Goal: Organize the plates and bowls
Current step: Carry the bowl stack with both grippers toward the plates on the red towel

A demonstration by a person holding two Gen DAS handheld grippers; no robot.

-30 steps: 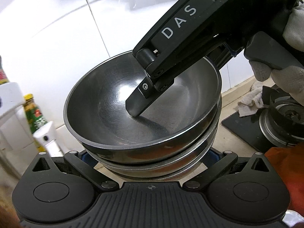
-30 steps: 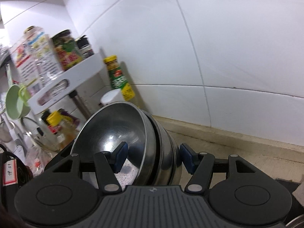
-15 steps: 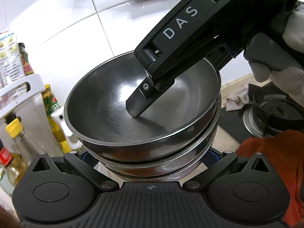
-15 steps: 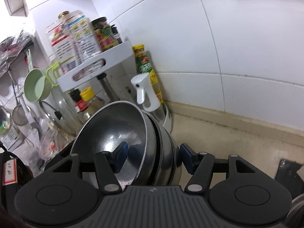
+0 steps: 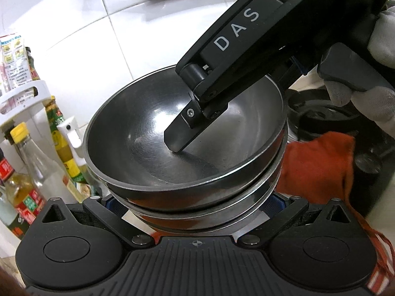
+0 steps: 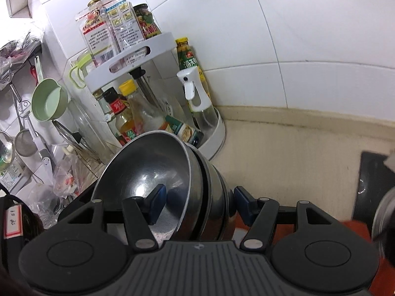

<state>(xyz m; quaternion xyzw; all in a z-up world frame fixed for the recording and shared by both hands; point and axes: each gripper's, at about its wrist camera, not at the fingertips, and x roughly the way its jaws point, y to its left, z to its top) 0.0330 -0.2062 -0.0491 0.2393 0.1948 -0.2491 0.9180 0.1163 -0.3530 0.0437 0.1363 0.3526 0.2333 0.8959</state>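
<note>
Bowl stack carried leftward, right gripper clamping rim

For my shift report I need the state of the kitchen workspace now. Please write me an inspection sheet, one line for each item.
Surface: beige counter, bare near the wall.
Job's things: nested stack of steel bowls, held up tilted between both grippers.
Clutter: white condiment rack with bottles, spray bottle, orange cloth.
Grippers: right gripper clamps the stack's rim, one finger inside the top bowl; left gripper holds the stack on both sides, its pads mostly hidden.
Cables: nothing seen.
Surroundings: white tiled wall, green ladle hanging, gas burner.
</note>
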